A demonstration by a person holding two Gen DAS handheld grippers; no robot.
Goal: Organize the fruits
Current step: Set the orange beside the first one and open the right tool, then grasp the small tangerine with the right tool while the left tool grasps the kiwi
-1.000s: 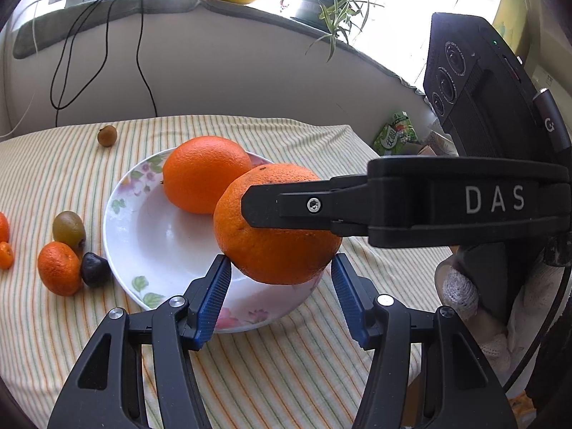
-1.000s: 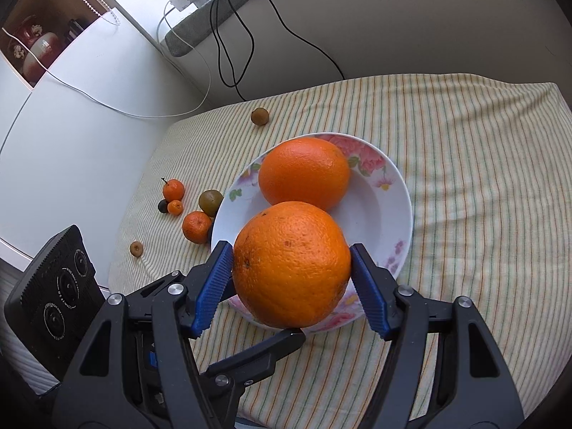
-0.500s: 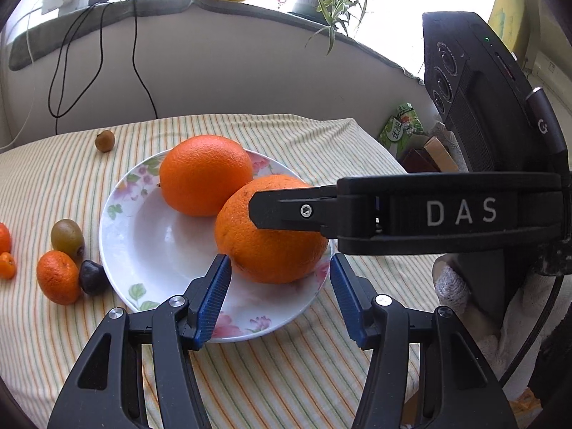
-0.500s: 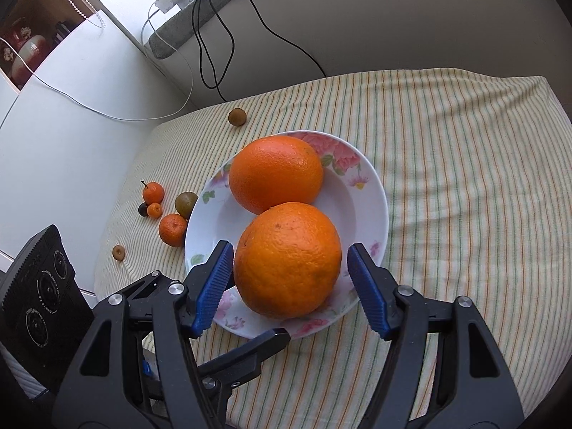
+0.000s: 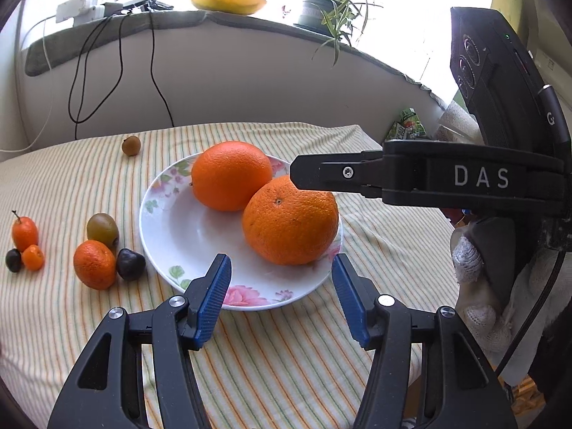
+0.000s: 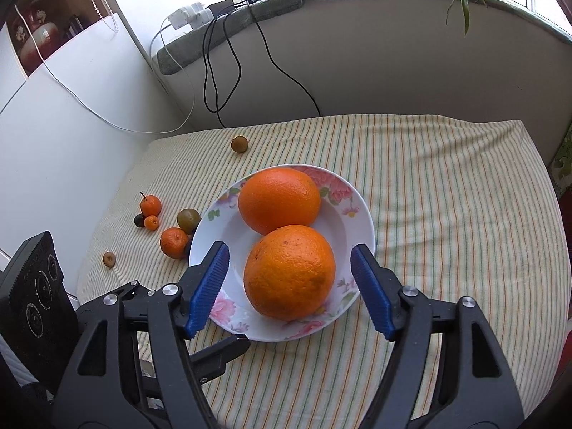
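Ribbed blue fingers (image 6: 209, 287) of the right gripper (image 6: 291, 287) have just been opening — nothing pinched; the dimpled round orange (image 6: 289, 271) rests on the glossy floral plate (image 6: 361, 221), lower centre.

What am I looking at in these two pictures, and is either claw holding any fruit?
A person holds a hand-held two-finger claw in each hand; there is no robot arm. Each claw carries a fisheye camera looking along its blue-padded fingers, so each picture is one claw's own view.

In the left view, the left claw is at the bottom, and the black bar marked DAS is the right claw seen from the side. The right view shows the right claw.

On the striped tablecloth sits a floral plate with two oranges: the near orange and the far orange. Small fruits lie left of the plate.

Nothing is held. The right claw has just been opening; the near orange lies between its pads, with gaps on both sides.
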